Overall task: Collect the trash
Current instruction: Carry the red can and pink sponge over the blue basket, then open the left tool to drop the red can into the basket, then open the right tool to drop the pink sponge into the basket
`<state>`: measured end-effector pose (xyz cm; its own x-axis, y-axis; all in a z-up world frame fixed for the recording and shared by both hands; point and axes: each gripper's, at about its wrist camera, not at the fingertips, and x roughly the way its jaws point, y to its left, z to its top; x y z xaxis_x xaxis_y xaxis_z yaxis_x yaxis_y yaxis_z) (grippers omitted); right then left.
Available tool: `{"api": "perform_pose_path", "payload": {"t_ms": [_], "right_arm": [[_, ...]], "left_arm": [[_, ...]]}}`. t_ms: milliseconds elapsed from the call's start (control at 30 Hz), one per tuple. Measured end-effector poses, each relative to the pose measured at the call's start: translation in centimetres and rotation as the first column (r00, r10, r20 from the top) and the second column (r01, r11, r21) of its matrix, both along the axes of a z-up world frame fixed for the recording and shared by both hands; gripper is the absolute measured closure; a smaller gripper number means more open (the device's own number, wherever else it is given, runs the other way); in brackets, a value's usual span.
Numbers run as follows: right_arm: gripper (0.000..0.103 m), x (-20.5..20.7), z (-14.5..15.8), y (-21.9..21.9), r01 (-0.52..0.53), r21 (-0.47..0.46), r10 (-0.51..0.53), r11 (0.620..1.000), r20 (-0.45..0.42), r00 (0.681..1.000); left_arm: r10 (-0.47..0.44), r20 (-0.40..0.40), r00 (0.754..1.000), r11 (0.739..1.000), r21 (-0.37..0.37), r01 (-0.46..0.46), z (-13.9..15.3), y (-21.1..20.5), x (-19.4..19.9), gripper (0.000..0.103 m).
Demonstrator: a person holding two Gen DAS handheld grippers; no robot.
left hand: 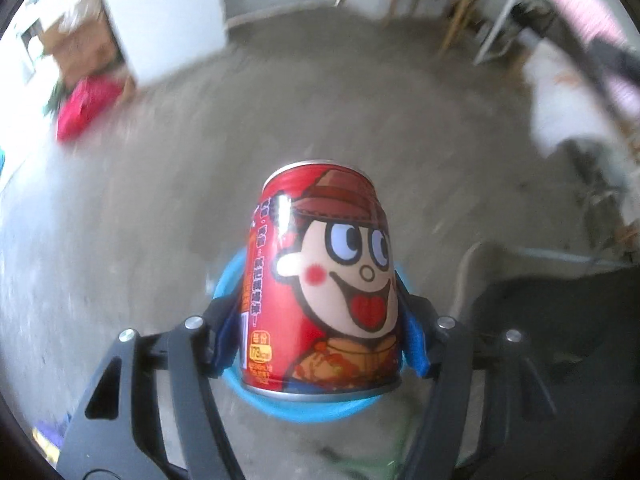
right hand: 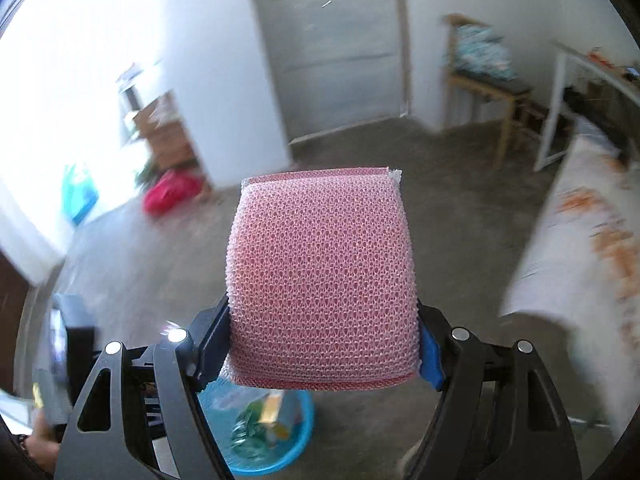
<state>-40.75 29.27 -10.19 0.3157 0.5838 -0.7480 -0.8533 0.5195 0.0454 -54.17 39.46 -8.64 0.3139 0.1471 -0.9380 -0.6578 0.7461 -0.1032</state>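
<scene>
the left gripper [left hand: 320, 332] is closed around a red drink can [left hand: 322, 280] printed with a cartoon boy's face, its blue-padded fingers [left hand: 414, 340] pressed against the can's sides low down, the can standing upright between them with its silver bottom rim toward the camera. behind and below the can sits the rim of a blue basin [left hand: 304, 408] on the floor. the right gripper [right hand: 324, 340] is clamped on a pink mesh sponge [right hand: 322, 276], fingers [right hand: 430, 354] squeezing its lower edges from both sides so the pad bulges outward above them. under that sponge, in the right wrist view, the same blue basin [right hand: 298, 446] rests on the floor holding crumpled wrappers and a small carton [right hand: 272, 416], blurred. the floor [left hand: 320, 120] is bare grey concrete, mottled and dusty-looking. the room has white walls, a pale door [right hand: 336, 48] straight ahead, a wooden chair [right hand: 480, 80] piled with folded cloth to the right of it, a white metal frame table [right hand: 560, 108] farther right, and a bed or bench covered in white cloth with orange print [right hand: 580, 232] along the right side. to the left a wooden cabinet [right hand: 168, 132] stands by a bright window, with a red bag [right hand: 168, 196] on the floor beside it.
</scene>
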Motion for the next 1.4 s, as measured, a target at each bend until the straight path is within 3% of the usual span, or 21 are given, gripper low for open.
{"api": "perform_pose_path", "payload": {"t_ms": [167,300,533,567,633,700,833,1000,1267,1400], "right_arm": [[0.030,-3.4,-6.2,1.8,-0.089,-0.078,0.084,0.993,-0.072,0.994],[0.030,-4.1,-10.2,1.9,-0.122,-0.158,0.097,0.980,-0.159,0.982],[0.030,-5.7,-11.3,2.6,-0.171,-0.222,0.140,0.960,-0.148,0.979],[0.030,-5.8,-11.4,2.8,-0.169,-0.226,0.138,0.959,-0.148,0.979],[0.030,-5.8,-11.3,2.7,-0.170,-0.231,0.139,0.958,-0.144,0.980],[0.029,-5.7,-11.5,2.5,-0.173,-0.237,0.140,0.956,-0.147,0.979],[0.029,-5.7,-12.2,2.9,-0.184,-0.253,0.150,0.950,-0.149,0.977],[0.029,-6.0,-13.3,3.5,-0.219,-0.287,0.176,0.933,-0.168,0.970],[0.029,-8.6,-17.9,5.1,-0.339,-0.403,0.255,0.850,-0.248,0.935],[0.029,-9.8,-19.4,6.2,-0.387,-0.429,0.299,0.816,-0.260,0.918]], "left_arm": [[0.033,-0.103,0.994,0.997,-0.067,-0.040,-6.9,1.7,-2.6,0.042],[0.027,-0.151,0.988,0.995,-0.093,-0.041,-10.5,2.3,-3.0,0.042],[0.021,-0.159,0.987,0.993,-0.113,-0.039,-14.1,2.5,-1.7,0.041],[0.025,-0.154,0.988,0.993,-0.109,-0.043,-14.3,2.6,-1.6,0.041],[0.040,-0.108,0.993,0.992,-0.113,-0.053,-14.5,3.0,-1.9,0.028],[0.067,-0.075,0.995,0.990,-0.123,-0.076,-14.5,3.4,-2.4,0.025],[0.137,-0.030,0.990,0.981,-0.131,-0.140,-13.4,4.0,-3.8,0.024],[0.251,0.038,0.967,0.960,-0.134,-0.244,-11.5,5.1,-6.9,0.024],[0.395,0.110,0.912,0.913,-0.153,-0.377,-10.1,7.8,-10.5,0.024],[0.404,0.133,0.905,0.911,-0.148,-0.385,-9.2,8.0,-11.2,0.024]]}}
